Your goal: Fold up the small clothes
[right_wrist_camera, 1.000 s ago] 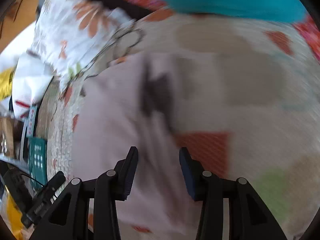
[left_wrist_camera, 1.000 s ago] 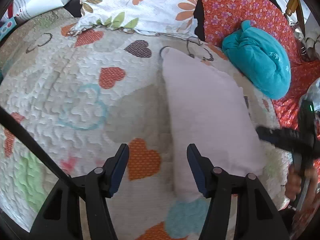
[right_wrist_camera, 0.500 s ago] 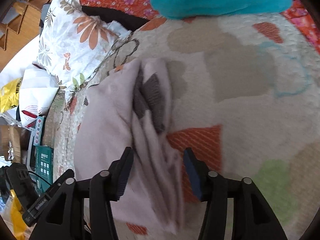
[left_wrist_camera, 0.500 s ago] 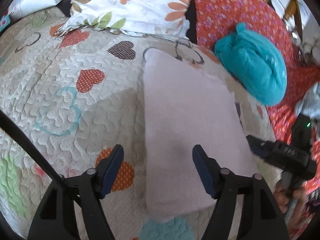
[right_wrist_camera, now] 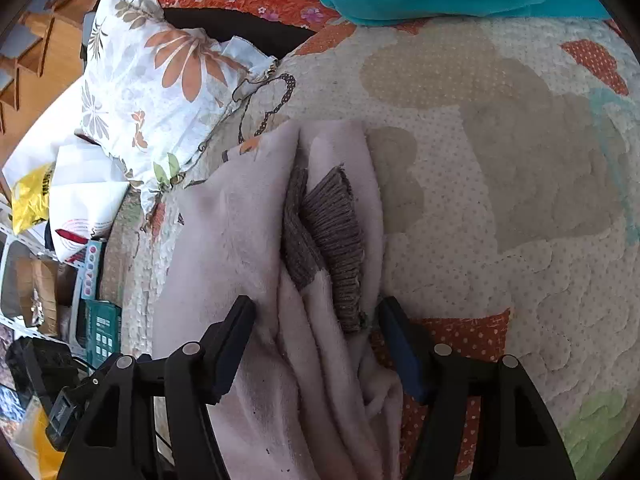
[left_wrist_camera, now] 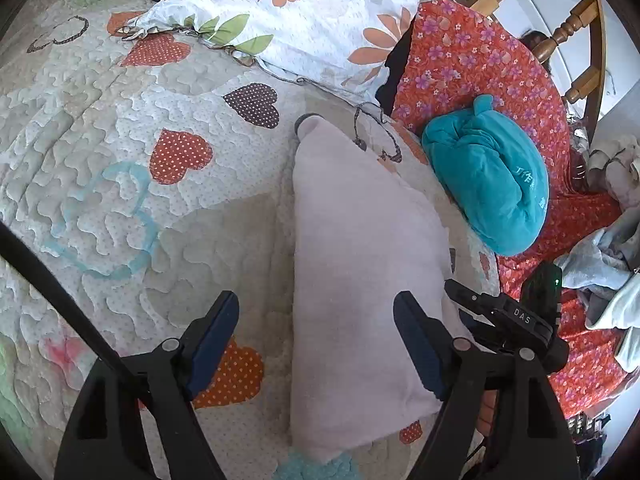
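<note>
Right gripper (right_wrist_camera: 314, 340) view alone shows garment's (right_wrist_camera: 256, 248) ribbed cuffs (right_wrist_camera: 334, 236).

I am over a bed covered by a cream quilt (left_wrist_camera: 120, 184) stitched in wavy lines and scattered with dotted hearts in orange, brown and pale blue. At its head lies a white pillow (left_wrist_camera: 304, 8) printed with orange flowers and green leaves, and beside it an orange-red floral cloth (left_wrist_camera: 480, 64) with a teal plush cushion (left_wrist_camera: 492, 184) resting on it. Behind them rises a turned wooden headboard (left_wrist_camera: 560, 28) against a white wall. Daylight falls evenly across the bedding. Past the bed's edge I see a wooden floor (right_wrist_camera: 44, 80), a yellow bag (right_wrist_camera: 30, 196) and stacked boxes (right_wrist_camera: 92, 280).
</note>
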`<state>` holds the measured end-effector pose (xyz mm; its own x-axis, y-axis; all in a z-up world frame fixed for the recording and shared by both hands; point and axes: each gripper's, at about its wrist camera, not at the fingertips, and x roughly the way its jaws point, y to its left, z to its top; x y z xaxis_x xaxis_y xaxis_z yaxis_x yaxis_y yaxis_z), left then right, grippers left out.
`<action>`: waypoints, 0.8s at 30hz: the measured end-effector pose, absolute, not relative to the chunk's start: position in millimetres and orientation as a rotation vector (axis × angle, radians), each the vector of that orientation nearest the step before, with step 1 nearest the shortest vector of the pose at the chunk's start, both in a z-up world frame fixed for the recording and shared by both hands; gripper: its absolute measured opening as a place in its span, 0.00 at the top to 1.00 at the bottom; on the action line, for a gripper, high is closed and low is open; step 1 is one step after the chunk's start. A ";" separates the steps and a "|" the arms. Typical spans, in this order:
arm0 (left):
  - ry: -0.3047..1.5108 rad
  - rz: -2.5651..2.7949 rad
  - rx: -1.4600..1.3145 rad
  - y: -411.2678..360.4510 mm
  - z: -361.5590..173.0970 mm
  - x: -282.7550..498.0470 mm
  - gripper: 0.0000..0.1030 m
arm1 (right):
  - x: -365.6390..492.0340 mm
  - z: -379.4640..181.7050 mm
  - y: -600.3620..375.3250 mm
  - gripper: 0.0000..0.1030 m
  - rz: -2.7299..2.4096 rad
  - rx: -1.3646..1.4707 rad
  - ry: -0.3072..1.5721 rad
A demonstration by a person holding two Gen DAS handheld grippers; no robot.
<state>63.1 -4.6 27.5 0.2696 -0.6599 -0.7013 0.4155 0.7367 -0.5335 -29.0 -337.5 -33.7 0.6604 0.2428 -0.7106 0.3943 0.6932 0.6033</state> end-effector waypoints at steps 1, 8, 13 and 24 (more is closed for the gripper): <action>1.066 -0.734 -0.263 -3.9 29.1 63.3 0.24 | -28.8 -33.3 -336.7 0.32 -0.100 0.821 0.873; 1.014 -0.744 -0.357 15.9 44.4 70.6 0.16 | -44.1 -17.0 -349.0 0.31 -0.169 0.833 0.818; 1.148 -0.764 -0.336 0.4 17.1 76.6 0.16 | -42.9 -30.9 -352.3 0.30 -0.143 0.880 0.854; 1.171 -0.880 -0.209 -57.6 14.3 60.6 0.54 | -19.6 -23.9 -314.1 0.67 -0.015 0.752 0.872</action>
<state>60.6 -57.6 14.3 0.1093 -0.6939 -0.7118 0.4906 0.6604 -0.5685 -19.6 -314.1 -23.9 0.6599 0.2815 -0.6967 0.3048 0.7472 0.5906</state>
